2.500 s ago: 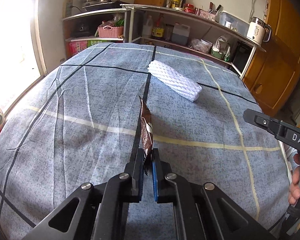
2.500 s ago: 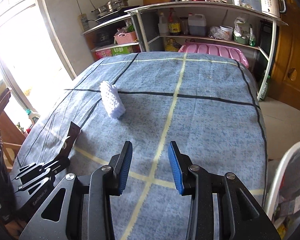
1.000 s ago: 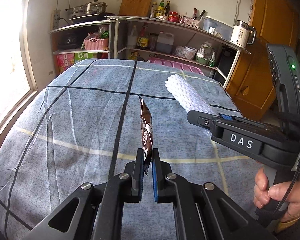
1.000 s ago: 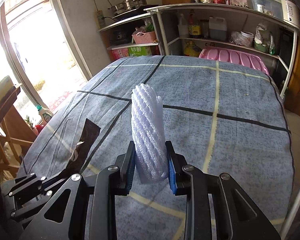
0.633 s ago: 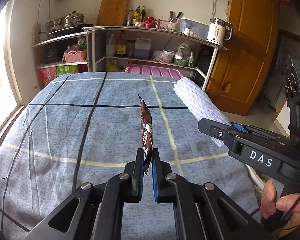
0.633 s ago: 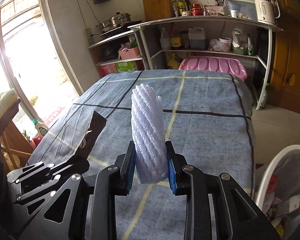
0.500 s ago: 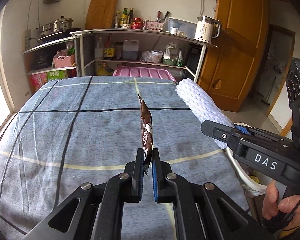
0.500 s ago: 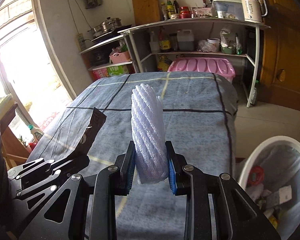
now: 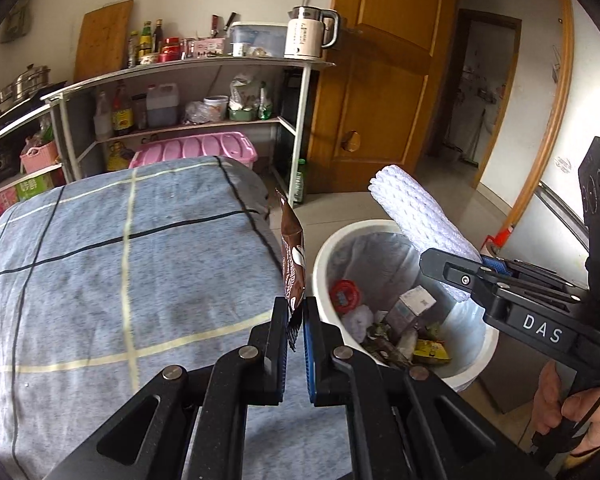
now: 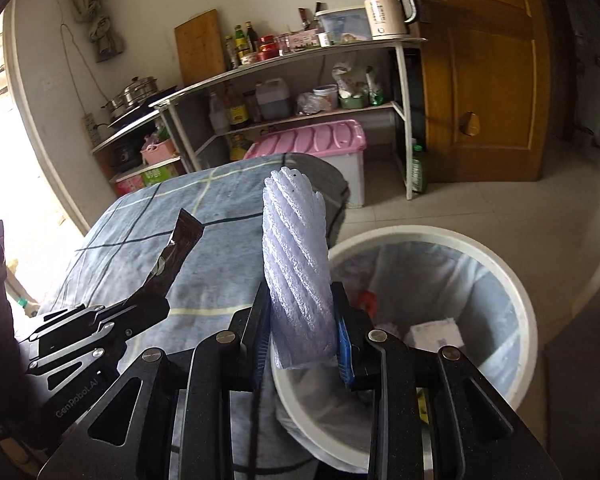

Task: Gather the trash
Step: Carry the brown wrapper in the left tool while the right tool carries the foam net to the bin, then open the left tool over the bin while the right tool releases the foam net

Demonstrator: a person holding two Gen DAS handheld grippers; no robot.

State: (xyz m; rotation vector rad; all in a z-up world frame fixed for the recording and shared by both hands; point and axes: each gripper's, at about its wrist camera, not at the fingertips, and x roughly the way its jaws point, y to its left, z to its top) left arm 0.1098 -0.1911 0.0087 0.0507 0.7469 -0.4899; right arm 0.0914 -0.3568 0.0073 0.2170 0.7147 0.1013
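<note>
— Right wrist view: what do the right tongs (image 10: 303,338) grip?
— A white foam net sleeve (image 10: 296,268), clenched between both pads, standing upright over the near rim of the white trash bin (image 10: 516,276).
— And the left tongs (image 9: 296,322)?
— In the left wrist view they are clamped on the bottom edge of a brown snack wrapper (image 9: 293,264), which stands up above the bench's edge (the bench wears a blue checked cloth (image 9: 100,264)).
— What is inside the bin?
— A plastic liner, a red lid, a small carton and mixed scraps.
— Around it?
— The bin sits just beside the bench; beyond stand a shelf rack (image 9: 188,80) with bottles and a kettle (image 9: 310,32), then a wooden door (image 9: 384,92).
</note>
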